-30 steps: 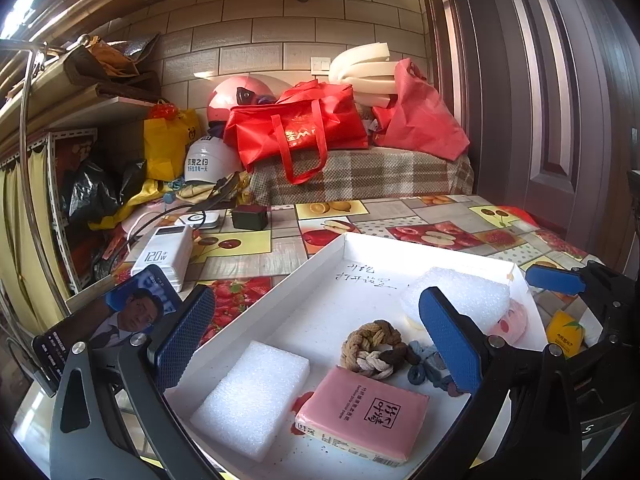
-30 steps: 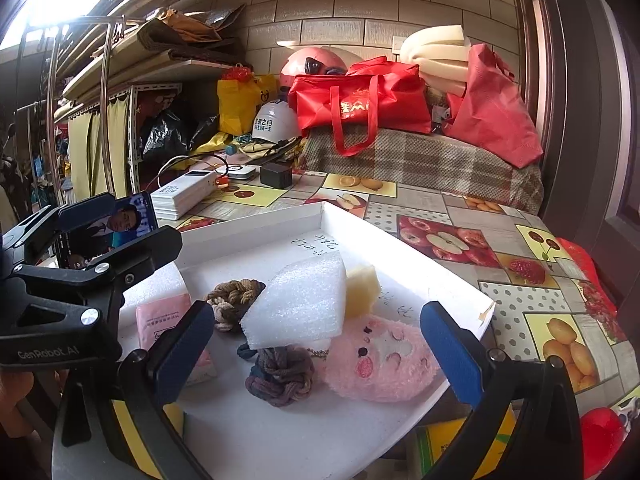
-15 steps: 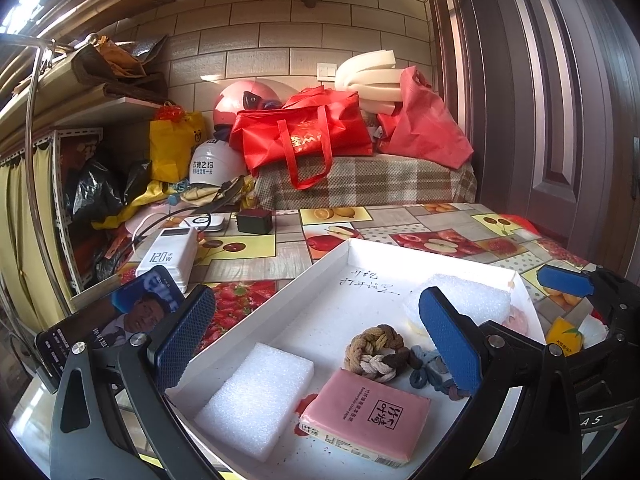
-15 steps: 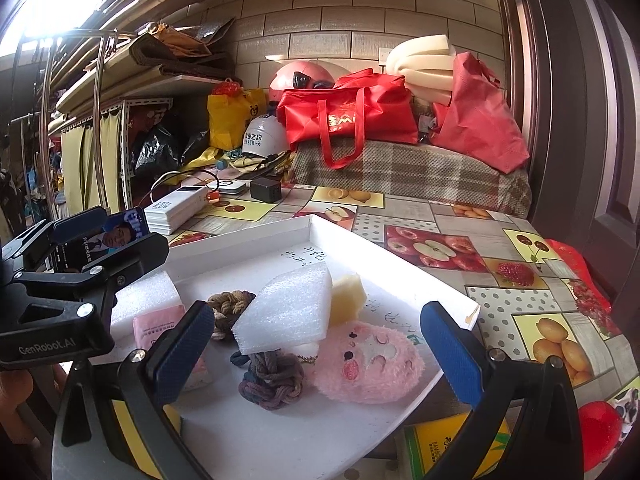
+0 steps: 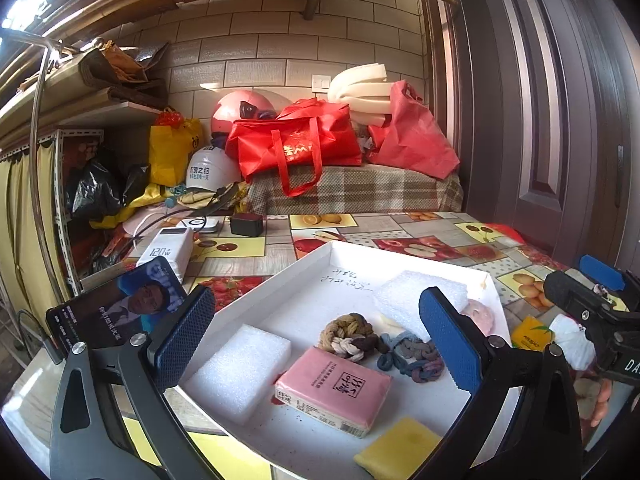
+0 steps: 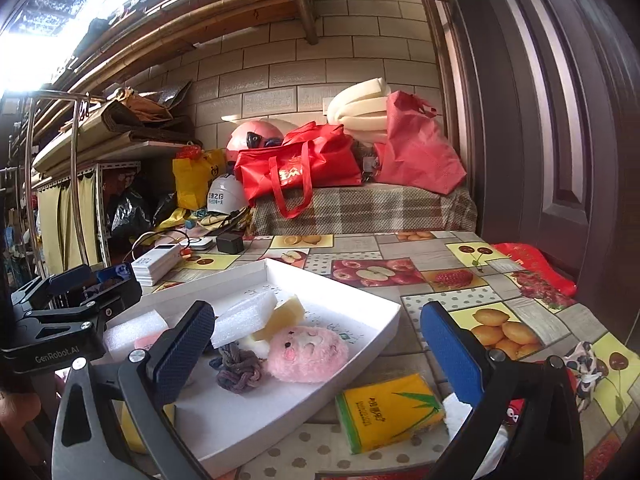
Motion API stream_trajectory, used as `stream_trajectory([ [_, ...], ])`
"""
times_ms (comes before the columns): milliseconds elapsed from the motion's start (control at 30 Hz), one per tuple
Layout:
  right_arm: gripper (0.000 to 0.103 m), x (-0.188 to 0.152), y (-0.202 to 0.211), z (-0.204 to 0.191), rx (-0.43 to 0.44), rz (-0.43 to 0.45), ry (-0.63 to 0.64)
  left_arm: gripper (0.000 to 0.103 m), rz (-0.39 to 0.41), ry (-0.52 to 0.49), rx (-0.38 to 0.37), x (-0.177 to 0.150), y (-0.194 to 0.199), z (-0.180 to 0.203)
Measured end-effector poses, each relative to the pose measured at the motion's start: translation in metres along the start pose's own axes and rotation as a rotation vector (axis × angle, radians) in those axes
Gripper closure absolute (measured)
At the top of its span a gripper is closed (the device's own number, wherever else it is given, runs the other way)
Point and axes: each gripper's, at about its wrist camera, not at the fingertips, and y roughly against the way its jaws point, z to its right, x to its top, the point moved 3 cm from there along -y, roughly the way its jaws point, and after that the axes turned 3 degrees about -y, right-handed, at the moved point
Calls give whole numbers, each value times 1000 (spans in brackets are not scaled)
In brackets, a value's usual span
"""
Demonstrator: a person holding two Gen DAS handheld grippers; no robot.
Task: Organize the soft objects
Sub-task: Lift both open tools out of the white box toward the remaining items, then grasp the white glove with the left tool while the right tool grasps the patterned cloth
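Right wrist view: right gripper spread wide, nothing held; yellow tissue pack seen on table just outside white tray, between fingers. Left gripper likewise spread above tray.

Power bank: "120W". Left gripper body: "GenRobot.AI".

The left black two-finger gripper with blue textured pads and the right black two-finger gripper with blue textured pads both hover with jaws spread wide, holding nothing.
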Motion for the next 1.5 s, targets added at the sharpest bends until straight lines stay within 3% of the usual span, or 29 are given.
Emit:
stream_trajectory([
  [67,0,6,24,21,-65,71,-50,0,-19,-2,-63,-2,4,13],
  [133,0,11,43,45,-59,115,-105,0,-31,-30,-116,-3,8,29],
  [200,0,12,54,67,-39,121,-103,0,-34,-81,-147,-5,12,47],
  [267,0,10,57,87,-83,99,-46,0,-39,-126,-194,-6,16,65],
  [467,0,-1,46,169,-123,-144,-100,1,-106,-165,-406,-11,21,118],
  [567,0,-12,35,198,-141,-271,-123,1,-185,-166,-550,-14,13,152],
  [633,0,-18,30,210,-131,-334,-153,1,-247,-170,-598,-17,5,177],
  [767,1,-27,22,214,-77,-406,-180,3,-373,-213,-604,-25,-18,223],
  [833,5,-28,19,213,-73,-420,-165,11,-404,-235,-598,-26,-28,239],
  [900,15,-27,12,213,-69,-415,-163,22,-415,-254,-600,-27,-36,252],
  [967,19,-25,1,220,-71,-421,-187,25,-433,-283,-601,-28,-44,266],
  [1067,27,-31,-13,228,-47,-476,-250,40,-480,-332,-576,-35,-55,282],
  [1133,44,-33,-15,230,-10,-489,-277,57,-524,-355,-558,-42,-60,287],
  [1167,67,-33,-13,231,9,-482,-287,70,-539,-354,-564,-43,-63,287],
  [1333,72,-30,-5,231,13,-445,-295,72,-498,-334,-584,-39,-57,283],
  [1500,72,-22,13,231,-23,-357,-295,72,-350,-327,-576,-24,-35,275],
])
